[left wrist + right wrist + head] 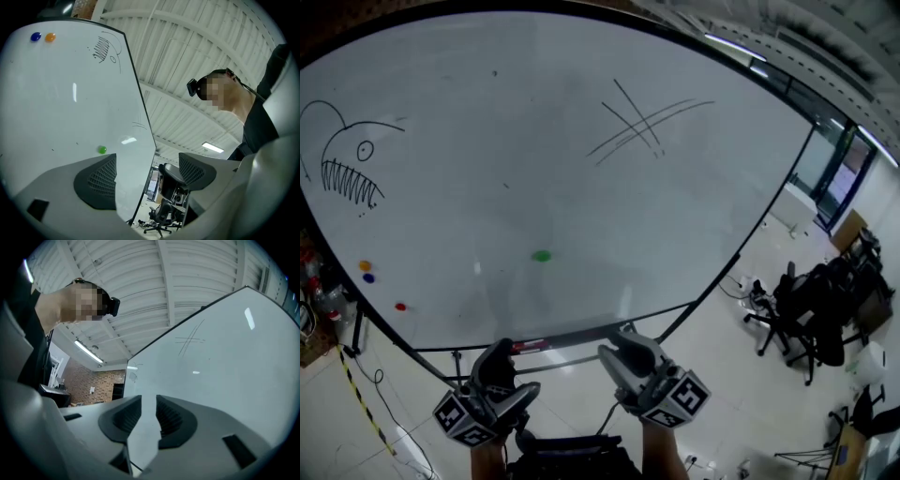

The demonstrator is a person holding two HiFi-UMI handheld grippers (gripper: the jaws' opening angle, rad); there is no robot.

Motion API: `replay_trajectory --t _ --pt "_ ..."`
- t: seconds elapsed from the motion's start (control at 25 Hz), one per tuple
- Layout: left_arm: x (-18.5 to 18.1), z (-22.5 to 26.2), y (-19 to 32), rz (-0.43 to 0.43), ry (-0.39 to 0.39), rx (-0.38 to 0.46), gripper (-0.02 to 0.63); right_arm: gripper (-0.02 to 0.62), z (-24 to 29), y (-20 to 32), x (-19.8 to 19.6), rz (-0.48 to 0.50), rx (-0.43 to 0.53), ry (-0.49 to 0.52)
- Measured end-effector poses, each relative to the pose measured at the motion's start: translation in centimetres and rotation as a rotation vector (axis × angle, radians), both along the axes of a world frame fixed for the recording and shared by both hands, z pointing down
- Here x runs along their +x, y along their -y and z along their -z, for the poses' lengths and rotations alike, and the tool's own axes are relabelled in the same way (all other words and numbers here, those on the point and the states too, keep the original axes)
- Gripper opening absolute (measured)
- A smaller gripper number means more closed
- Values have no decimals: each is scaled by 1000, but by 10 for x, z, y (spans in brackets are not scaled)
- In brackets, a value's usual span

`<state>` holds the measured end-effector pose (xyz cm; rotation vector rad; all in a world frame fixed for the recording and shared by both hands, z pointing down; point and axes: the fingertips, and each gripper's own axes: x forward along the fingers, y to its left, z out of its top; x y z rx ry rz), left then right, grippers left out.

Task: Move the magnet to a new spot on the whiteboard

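A small green magnet (542, 255) sticks low on the big whiteboard (581, 187), left of centre. It also shows in the left gripper view as the green magnet (102, 150), just above the left finger. My left gripper (502, 352) hangs below the board's lower edge, its jaws wide open and empty (146, 159). My right gripper (623, 342) is beside it, also under the board. Only a narrow gap shows between the jaws of the right gripper (148, 399), with nothing in it. Both grippers are well short of the magnet.
An orange magnet (365, 266), a blue magnet (368, 277) and a red magnet (400, 307) sit near the board's lower left edge. A fish drawing (347, 159) and crossed lines (642, 122) mark the board. Black office chairs (806, 309) stand on the floor at right.
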<state>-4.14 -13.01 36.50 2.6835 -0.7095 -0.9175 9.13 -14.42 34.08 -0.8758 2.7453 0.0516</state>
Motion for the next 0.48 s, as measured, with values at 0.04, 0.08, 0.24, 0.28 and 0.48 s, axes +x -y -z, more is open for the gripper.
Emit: replay_trajectory --t 0.04,0.08,0.24,0.28,0.48 --pt "8 1 -6 -1 4 2 414 118 1 -7 8 10 5 5" --pt "17 2 -14 -3 7 1 414 118 1 -15 17 18 9 12" --pt "55 6 -44 3 31 -19 414 118 3 -42 55 52 10 48" --pt "63 7 -52 10 36 -22 414 118 3 -49 63 65 10 55" --pt "94 2 -100 79 88 -43 414 118 -4 -88 88 165 3 114"
